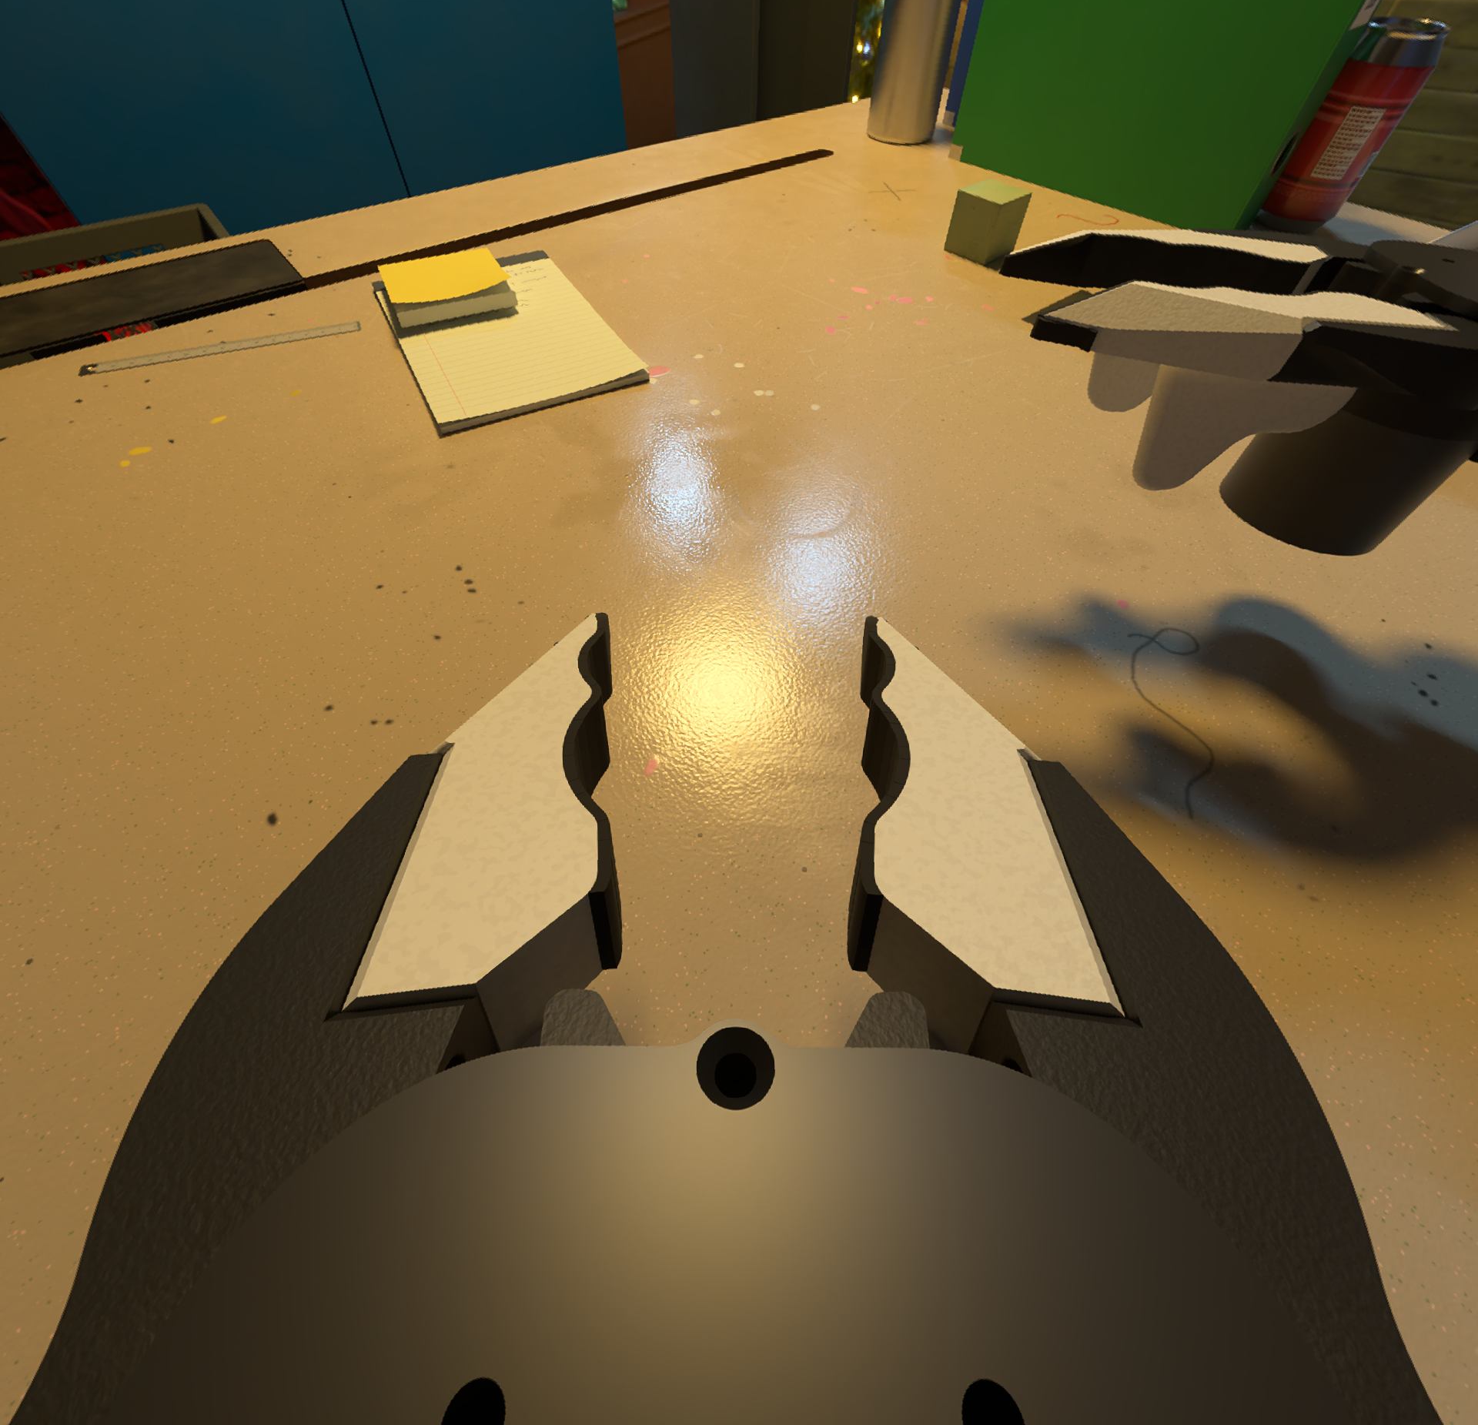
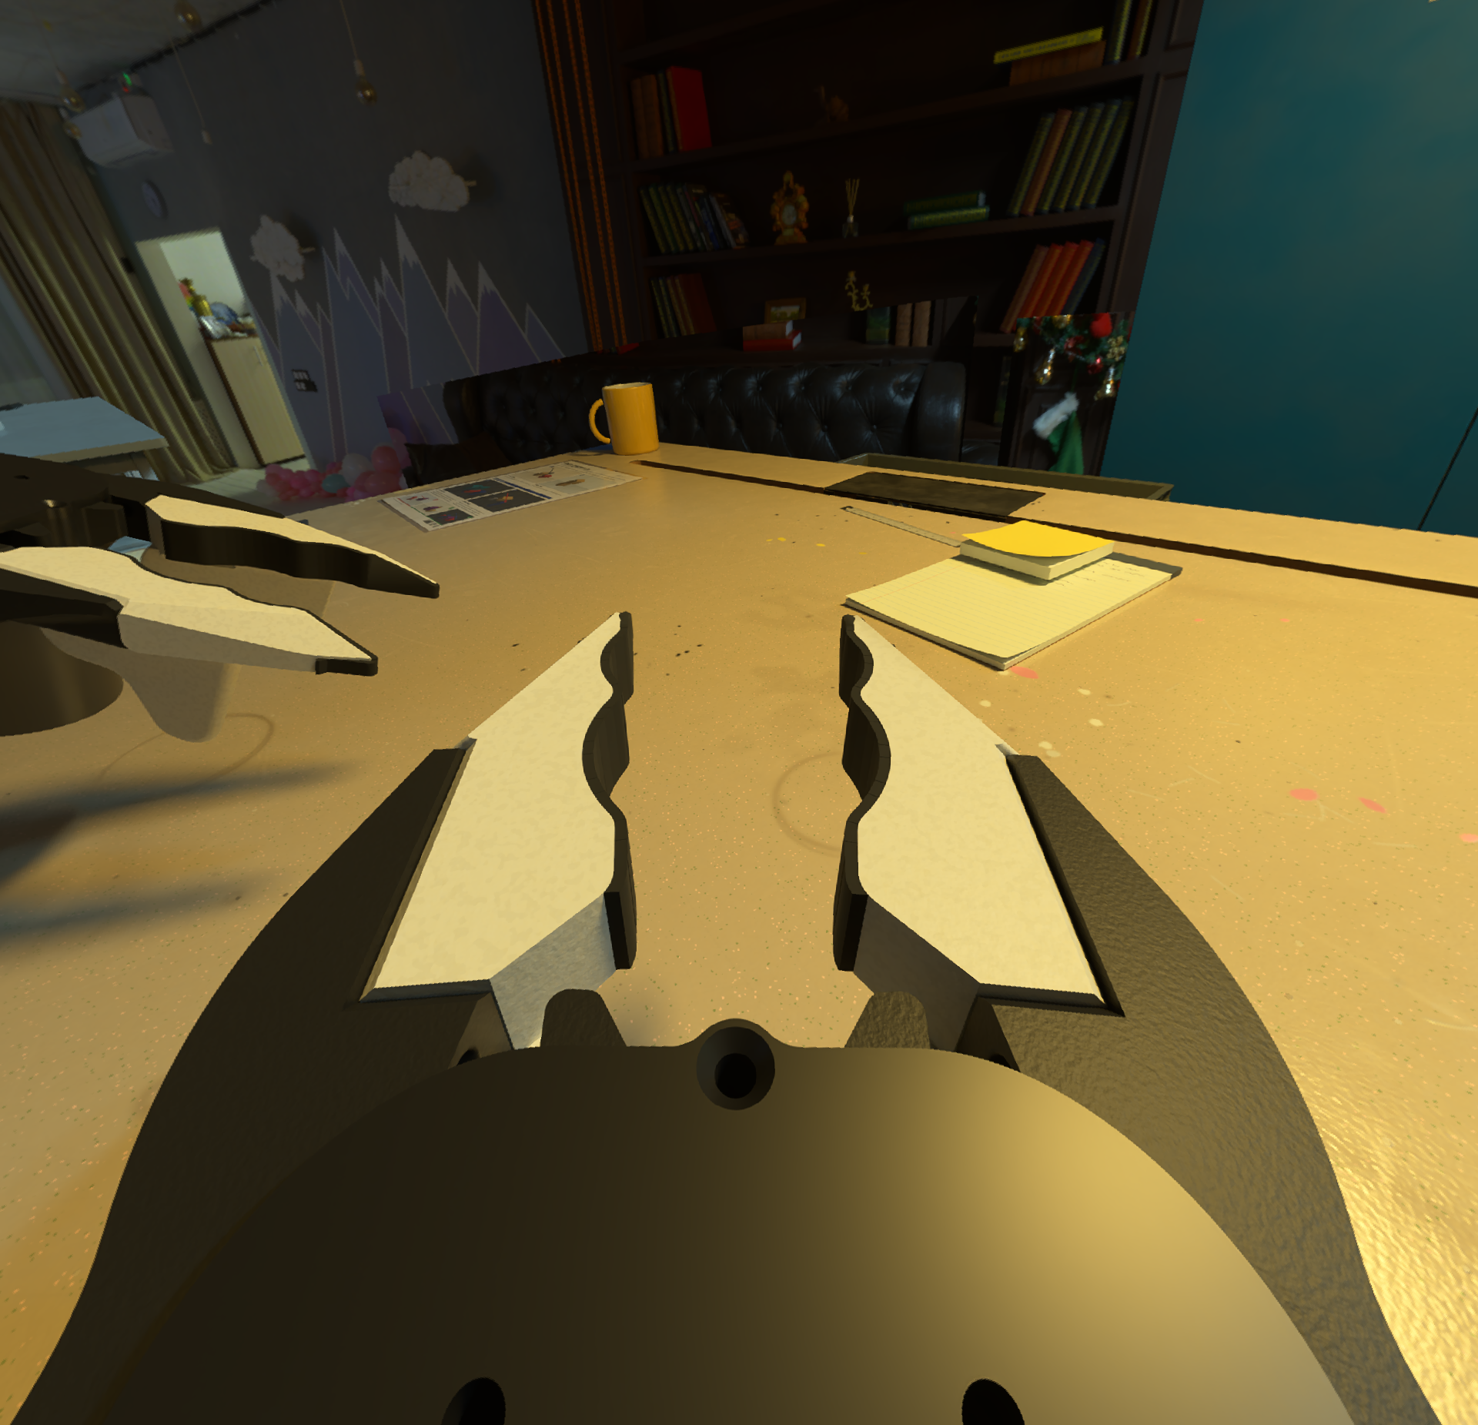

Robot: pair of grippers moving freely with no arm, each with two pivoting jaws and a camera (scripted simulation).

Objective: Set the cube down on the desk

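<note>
A small green cube [image 1: 988, 219] stands upright on the tan desk [image 1: 320, 587] at the far right, in front of a green folder. My left gripper [image 1: 736, 627] is open and empty, low over the bare middle of the desk. My right gripper [image 1: 1020, 297] shows at the right of the left wrist view, open and empty, its fingertips just short of the cube and apart from it. In the right wrist view my right gripper [image 2: 736, 627] is open over bare desk [image 2: 1200, 827], and the left gripper [image 2: 405, 627] shows at the left. The cube is out of the right wrist view.
A lined notepad [image 1: 512, 347] with a yellow sticky-note block lies mid-desk; it also shows in the right wrist view [image 2: 1008, 595]. A ruler [image 1: 216, 347] and a dark pad [image 1: 144, 291] lie left. A green folder [image 1: 1160, 67], a red bottle [image 1: 1352, 123] and a metal cylinder [image 1: 912, 43] stand behind the cube. A yellow mug [image 2: 628, 419] and a printed sheet [image 2: 512, 495] lie at the far edge.
</note>
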